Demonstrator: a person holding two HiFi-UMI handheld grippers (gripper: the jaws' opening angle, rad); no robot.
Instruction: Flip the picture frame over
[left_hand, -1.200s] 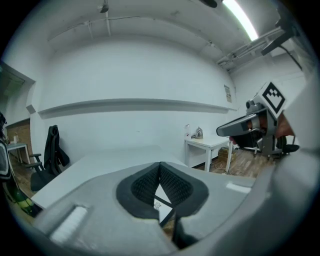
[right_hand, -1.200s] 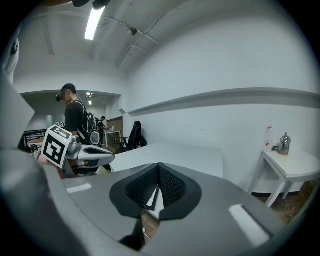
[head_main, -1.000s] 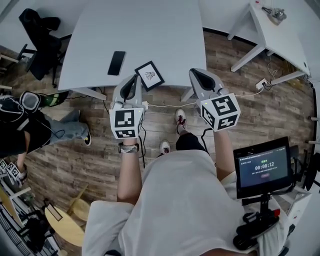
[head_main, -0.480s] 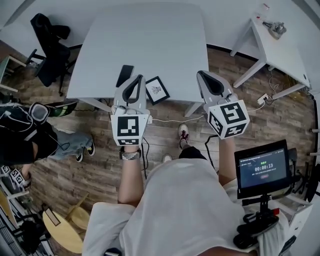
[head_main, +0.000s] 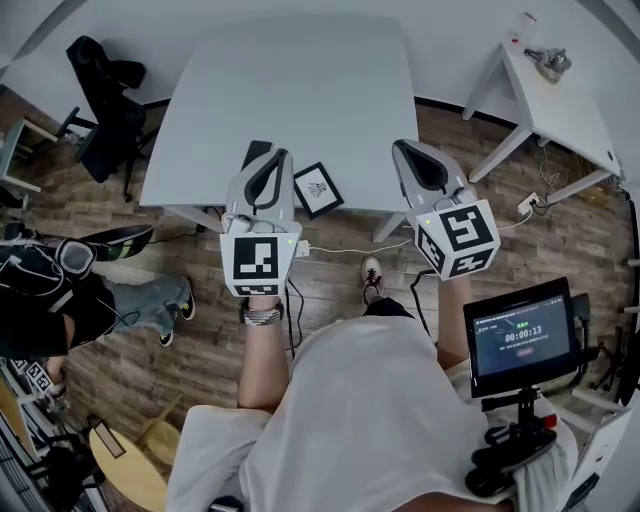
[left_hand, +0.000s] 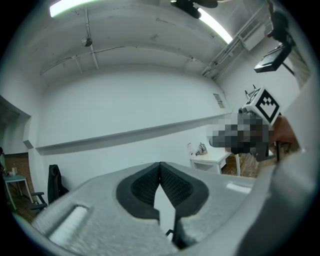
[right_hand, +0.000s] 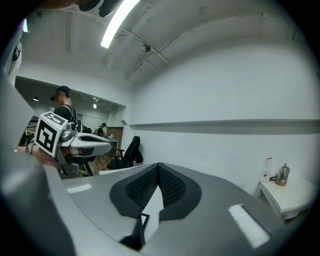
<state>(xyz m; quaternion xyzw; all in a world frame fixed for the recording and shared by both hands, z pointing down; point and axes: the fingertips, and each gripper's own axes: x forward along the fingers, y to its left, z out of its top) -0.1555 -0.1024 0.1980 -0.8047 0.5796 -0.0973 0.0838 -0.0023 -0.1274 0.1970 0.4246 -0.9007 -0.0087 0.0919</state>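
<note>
The picture frame (head_main: 318, 189), black-edged with its white picture facing up, lies at the near edge of the grey table (head_main: 300, 80). My left gripper (head_main: 276, 158) hovers just left of it, shut and holding nothing. My right gripper (head_main: 404, 149) hangs to the frame's right at about the same height, also shut with nothing between its jaws. In the left gripper view the black pads (left_hand: 172, 185) meet at the tip of the left gripper (left_hand: 160, 165). The right gripper view shows the right gripper (right_hand: 159, 166) the same way, with the left gripper (right_hand: 75, 142) beside it.
A black phone (head_main: 255, 150) lies on the table, partly hidden by my left gripper. A black office chair (head_main: 110, 100) stands at the left. A second white table (head_main: 555, 85) is at the right. A screen on a stand (head_main: 522, 335) is near my right side. A person sits at left (head_main: 60, 285).
Both grippers have risen, still shut. In the head view they now stand on either side of the frame, and the left one covers part of the phone.
</note>
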